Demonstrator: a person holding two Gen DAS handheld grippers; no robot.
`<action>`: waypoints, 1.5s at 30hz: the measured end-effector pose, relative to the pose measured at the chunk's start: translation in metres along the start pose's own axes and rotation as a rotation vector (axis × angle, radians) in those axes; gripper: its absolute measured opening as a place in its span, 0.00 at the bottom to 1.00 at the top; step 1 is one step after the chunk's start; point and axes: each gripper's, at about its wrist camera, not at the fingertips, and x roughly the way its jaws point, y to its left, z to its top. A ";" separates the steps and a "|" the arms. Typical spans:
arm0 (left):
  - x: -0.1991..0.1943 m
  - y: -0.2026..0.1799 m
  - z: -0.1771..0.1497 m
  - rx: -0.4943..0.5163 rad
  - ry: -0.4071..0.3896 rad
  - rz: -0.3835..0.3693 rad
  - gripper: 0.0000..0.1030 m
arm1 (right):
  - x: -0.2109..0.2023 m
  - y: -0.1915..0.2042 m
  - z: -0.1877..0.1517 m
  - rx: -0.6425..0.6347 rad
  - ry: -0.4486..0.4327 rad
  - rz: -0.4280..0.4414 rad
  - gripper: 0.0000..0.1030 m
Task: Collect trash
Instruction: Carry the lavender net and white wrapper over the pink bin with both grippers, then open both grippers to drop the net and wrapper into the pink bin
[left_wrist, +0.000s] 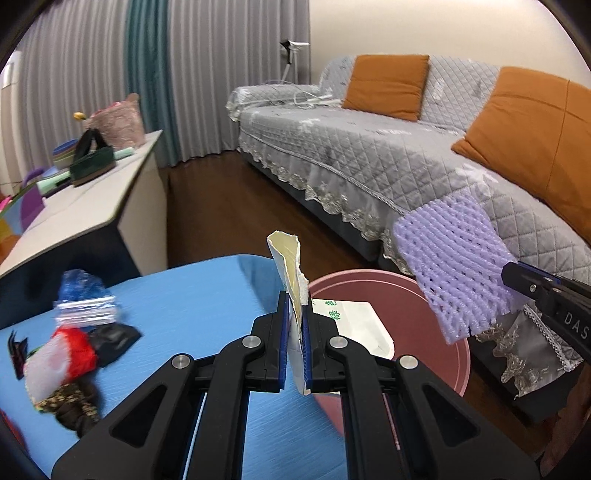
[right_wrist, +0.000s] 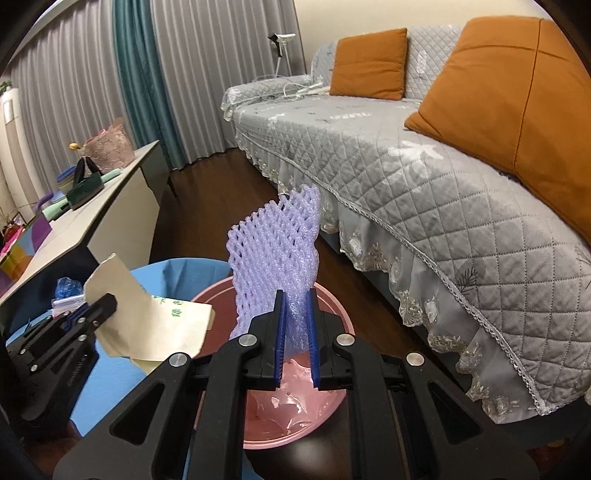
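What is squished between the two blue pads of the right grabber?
A purple foam net, pinched between the right gripper pads above the pink bin. The right wrist view shows it best.

Bin (right_wrist: 332, 413) beside table (left_wrist: 192, 295), sofa (left_wrist: 369, 158) behind, trash pile (left_wrist: 74, 343) on table

My foam net (right_wrist: 275, 254) hides the bin's (right_wrist: 332, 413) far rim; the trash pile (left_wrist: 70, 354) at my near left is blurred.
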 end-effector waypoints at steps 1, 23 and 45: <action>0.004 -0.003 0.000 0.005 0.006 -0.004 0.06 | 0.001 -0.001 0.000 0.002 0.003 -0.001 0.11; 0.019 0.001 -0.006 0.013 0.094 -0.022 0.39 | 0.014 -0.013 -0.001 0.072 0.040 -0.061 0.47; -0.116 0.070 -0.027 -0.053 -0.024 0.029 0.30 | -0.042 0.061 -0.014 -0.037 -0.056 0.116 0.42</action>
